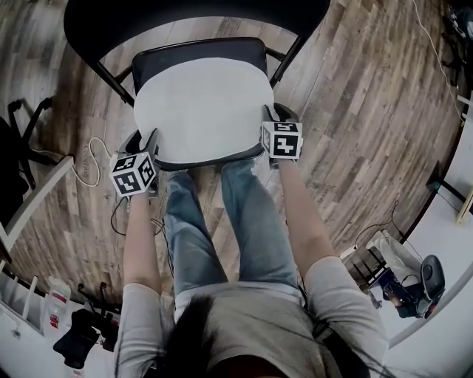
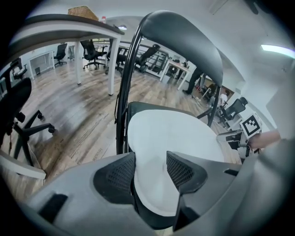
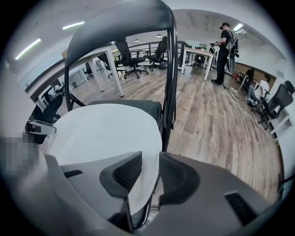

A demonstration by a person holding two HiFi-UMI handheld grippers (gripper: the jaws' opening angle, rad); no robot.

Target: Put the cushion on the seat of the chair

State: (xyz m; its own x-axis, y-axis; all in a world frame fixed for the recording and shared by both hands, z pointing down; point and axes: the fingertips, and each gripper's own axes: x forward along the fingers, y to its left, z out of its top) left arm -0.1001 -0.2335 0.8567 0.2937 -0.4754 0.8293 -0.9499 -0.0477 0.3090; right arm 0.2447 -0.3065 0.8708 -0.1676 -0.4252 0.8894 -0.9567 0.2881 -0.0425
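Note:
A white cushion (image 1: 203,107) lies flat on the black seat (image 1: 199,50) of a folding chair, under its curved backrest (image 1: 192,15). My left gripper (image 1: 144,142) is at the cushion's near left corner. In the left gripper view the left gripper (image 2: 151,169) stands open, with the cushion (image 2: 175,138) edge lying loosely between the mesh pads (image 2: 120,174). My right gripper (image 1: 278,115) is at the cushion's right edge. In the right gripper view the right gripper (image 3: 150,169) has its jaws close together, pinching the thin edge of the cushion (image 3: 101,133).
The person's legs (image 1: 222,221) stand right against the seat's front edge. A white cable (image 1: 92,166) loops on the wood floor at left, near an office chair's base (image 1: 26,136). A table (image 2: 69,23) stands behind the chair. A person (image 3: 226,41) stands far off.

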